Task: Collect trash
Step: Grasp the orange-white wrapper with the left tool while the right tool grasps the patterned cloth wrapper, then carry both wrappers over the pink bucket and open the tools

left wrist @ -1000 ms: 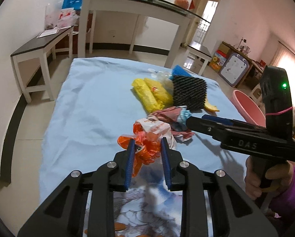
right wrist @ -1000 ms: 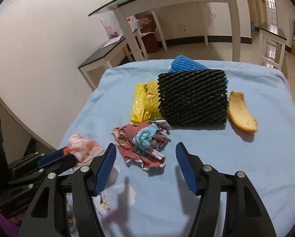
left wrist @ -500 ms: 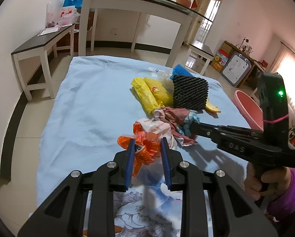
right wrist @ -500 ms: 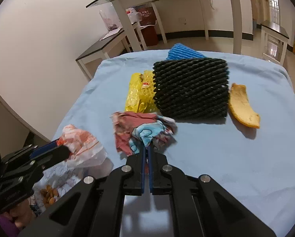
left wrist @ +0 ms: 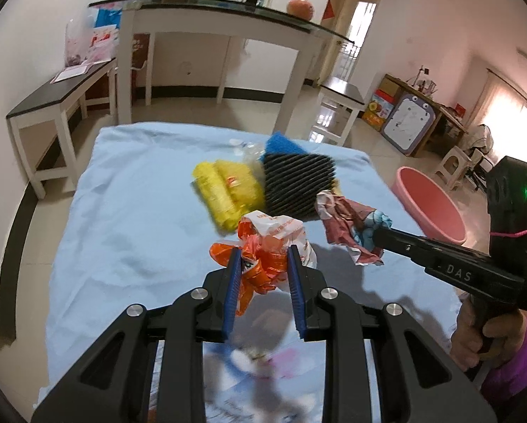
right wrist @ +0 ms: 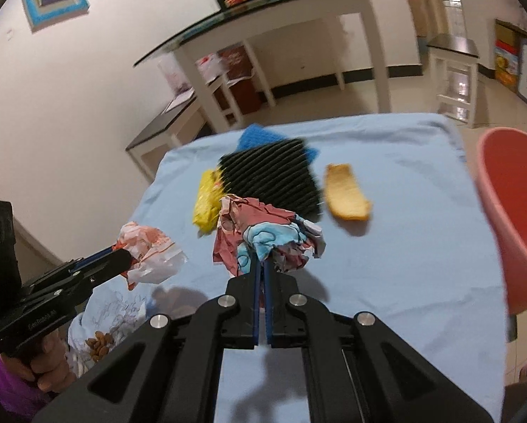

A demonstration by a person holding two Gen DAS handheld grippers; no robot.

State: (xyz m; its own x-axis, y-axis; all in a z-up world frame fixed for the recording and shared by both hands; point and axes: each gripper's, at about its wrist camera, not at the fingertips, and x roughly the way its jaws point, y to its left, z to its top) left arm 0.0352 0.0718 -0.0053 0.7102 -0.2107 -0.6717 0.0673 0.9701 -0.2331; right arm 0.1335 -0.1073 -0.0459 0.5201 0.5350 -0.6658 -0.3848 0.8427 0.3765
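My right gripper point(right wrist: 261, 264) is shut on a crumpled red and blue wrapper point(right wrist: 263, 232) and holds it above the blue cloth; it also shows in the left wrist view point(left wrist: 348, 227). My left gripper point(left wrist: 263, 264) is shut on an orange and white plastic bag point(left wrist: 270, 243), also lifted; the bag shows in the right wrist view point(right wrist: 150, 246). On the cloth lie a black foam net point(right wrist: 274, 179), a yellow foam net point(left wrist: 228, 190), a blue foam net point(left wrist: 281, 144) and a fruit peel point(right wrist: 346, 192).
A pink basin point(right wrist: 514, 211) stands off the table's right edge. A printed bag with nuts point(right wrist: 101, 338) lies at the near left. A glass-topped table point(left wrist: 210, 17) and a dark bench point(left wrist: 52, 102) stand beyond the blue cloth point(left wrist: 140, 194).
My right gripper closed on the red and blue wrapper and lifted it off the cloth. My left gripper rose with the orange bag.
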